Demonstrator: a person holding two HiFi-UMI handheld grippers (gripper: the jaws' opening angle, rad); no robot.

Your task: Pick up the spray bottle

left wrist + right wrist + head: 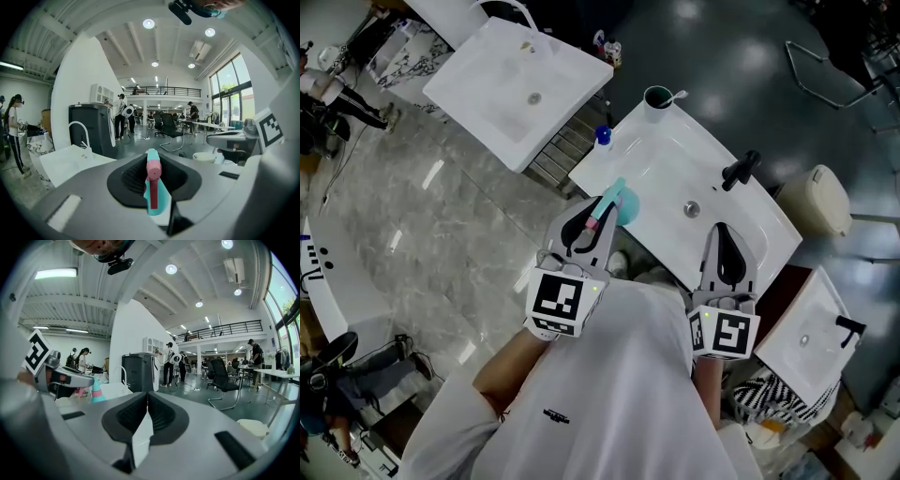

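Observation:
The spray bottle (623, 204) is teal with a pink nozzle. My left gripper (598, 212) is shut on its head, at the near-left edge of the white sink basin (670, 169). In the left gripper view the bottle's head (157, 197) stands upright between the pads, with the pink nozzle (153, 168) pointing back at the camera. My right gripper (724, 231) hovers over the basin's near edge, shut with nothing in it. From the right gripper view (147, 397) the jaws meet at the tip, and the bottle (97, 393) shows at the left under the left gripper.
A black faucet (741, 170), a cup with a toothbrush (657, 97) and a small blue bottle (602, 137) stand on the basin. A second white sink (516, 84) lies at the upper left. A beige toilet (818, 199) and a small sink (811, 337) are at the right.

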